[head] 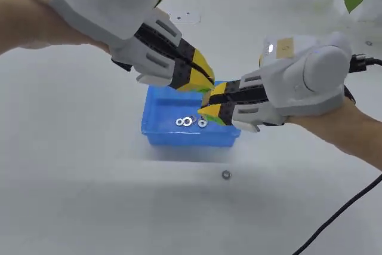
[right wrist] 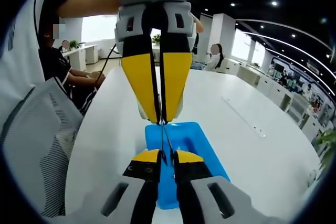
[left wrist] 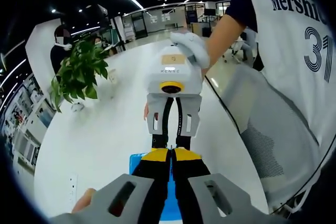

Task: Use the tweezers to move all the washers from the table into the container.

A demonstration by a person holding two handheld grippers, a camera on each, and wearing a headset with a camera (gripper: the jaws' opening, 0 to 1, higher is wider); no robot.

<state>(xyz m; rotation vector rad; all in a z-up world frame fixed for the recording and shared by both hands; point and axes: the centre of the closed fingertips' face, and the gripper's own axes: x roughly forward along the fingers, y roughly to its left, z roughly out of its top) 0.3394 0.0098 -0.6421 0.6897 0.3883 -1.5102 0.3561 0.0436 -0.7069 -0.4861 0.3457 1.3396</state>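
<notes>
With the left hand-held gripper (head: pixel 208 82) and right hand-held gripper (head: pixel 204 107) both pinching the tweezers (right wrist: pixel 164 137) above the container (head: pixel 179 137), a mistimed release could drop them onto its washers (head: pixel 187 122).

Shiny metal washers (head: pixel 187 122) lie in a glossy blue plastic container (head: pixel 185 137) on a matt white table (head: pixel 89 177).

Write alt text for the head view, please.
The left gripper and right gripper meet, yellow jaws almost touching, over a blue container with several washers inside. One washer lies on the white table, nearer the camera.
</notes>
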